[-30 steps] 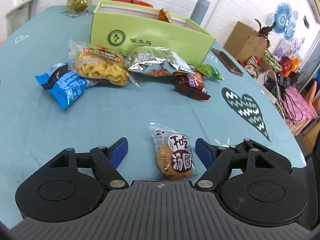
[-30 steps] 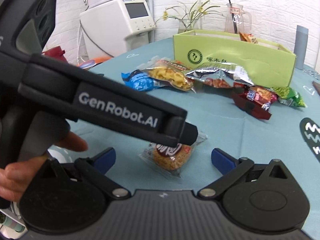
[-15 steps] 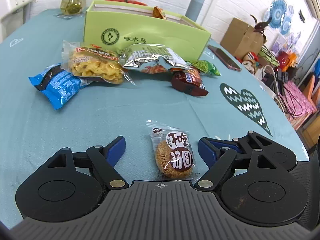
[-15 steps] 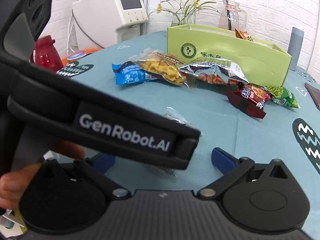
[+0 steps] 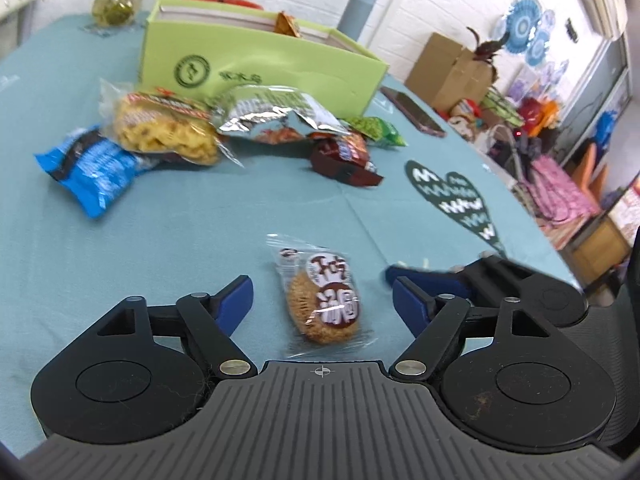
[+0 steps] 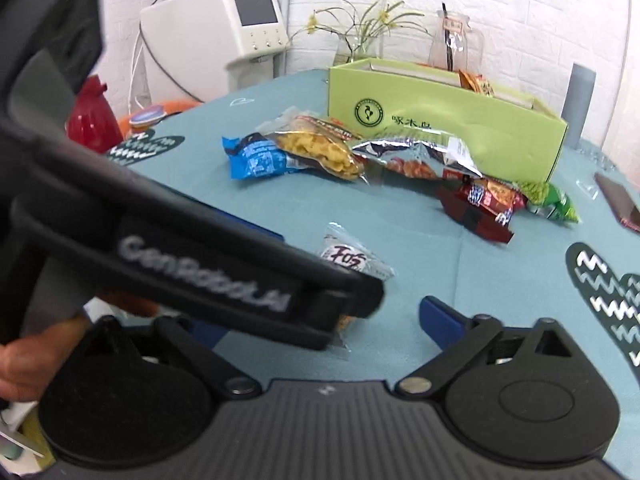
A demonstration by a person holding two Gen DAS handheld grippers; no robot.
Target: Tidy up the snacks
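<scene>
A: Two grippers over one wrapped round cookie [image 5: 326, 304] on the teal tablecloth [image 5: 180, 232]; left gripper [image 5: 320, 300] straddles it, jaws closing, blue pads [image 5: 236, 300] clear of the wrapper on both sides; nothing pinched.

B: Right gripper [image 6: 320, 320]? We see its jaws closing too, cookie [image 6: 352, 260] ahead between them, left gripper's black body [image 6: 200, 276] across the view; its near pad is mostly hidden; the far pad [image 6: 438, 314] stands off the wrapper; no grip that we can see.

A: Agreed; rest of the snacks well beyond: blue packet [image 5: 96, 172], clear bag of yellow crisps [image 5: 164, 132], silver foil bag [image 5: 276, 116], dark red packet [image 5: 344, 156], small green packet [image 5: 378, 130]; all lying in front of the light green box [image 5: 256, 68].

B: One orange packet [image 5: 286, 24] sticks up inside the box; phone [image 5: 412, 110] lies flat to its right.
</scene>
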